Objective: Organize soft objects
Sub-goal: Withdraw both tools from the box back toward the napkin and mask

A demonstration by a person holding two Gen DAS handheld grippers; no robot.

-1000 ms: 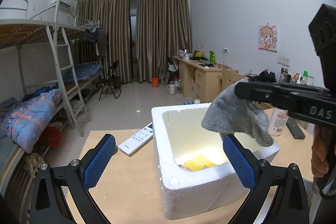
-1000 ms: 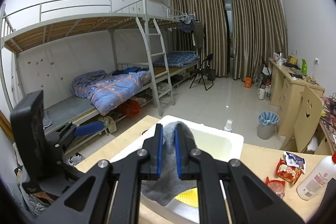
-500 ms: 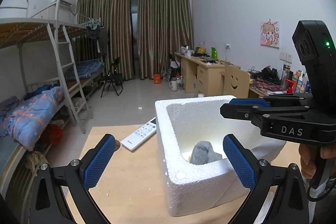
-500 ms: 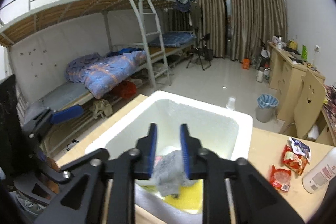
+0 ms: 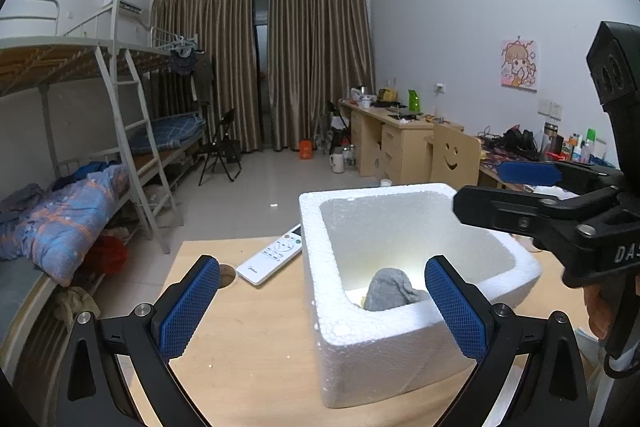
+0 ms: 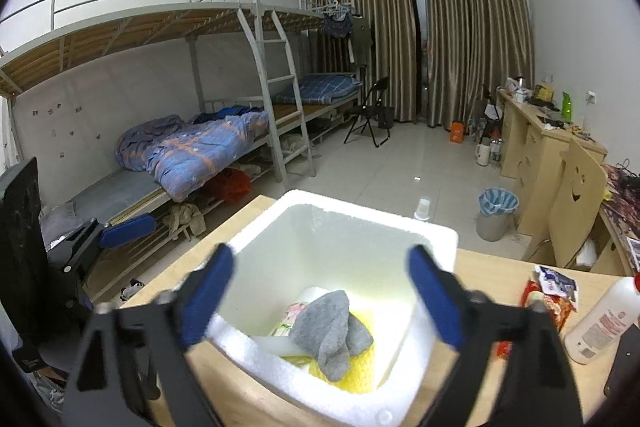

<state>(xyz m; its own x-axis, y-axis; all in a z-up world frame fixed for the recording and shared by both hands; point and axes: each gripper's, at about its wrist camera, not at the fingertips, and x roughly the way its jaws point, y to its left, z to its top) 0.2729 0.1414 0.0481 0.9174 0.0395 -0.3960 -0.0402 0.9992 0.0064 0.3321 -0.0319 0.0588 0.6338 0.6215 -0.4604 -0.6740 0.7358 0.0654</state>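
Two blue-padded fingers of the left gripper point(image 5: 322, 301) fill the bottom of the left wrist view, spread wide with nothing between them. Ahead and to the right stands a white foam box point(image 5: 384, 343) on a wooden table point(image 5: 256, 355). A grey sock point(image 5: 390, 293) lies crumpled at the bottom of the box, against its near wall. A white remote control point(image 5: 272, 253) lies on the table just left of the box. The right gripper point(image 5: 516, 197) reaches in from the right above the box's far right corner, held by a hand point(image 5: 600, 311) at the right edge; its jaws stand apart.

In the right wrist view, the right gripper point(image 6: 320, 291) hangs over the near edge of the foam box point(image 6: 436, 239). Its jaws have just been opening and now stand wide, holding nothing. Below them the grey sock point(image 6: 332, 327) lies loose in the box, on top of a yellow cloth point(image 6: 360, 371) and some pale items I cannot tell apart. On the table point(image 6: 492, 267) to the right lie snack packets point(image 6: 552, 287) and a white bottle point(image 6: 600, 319) on its side. The left gripper point(image 6: 128, 227) shows at the left edge.
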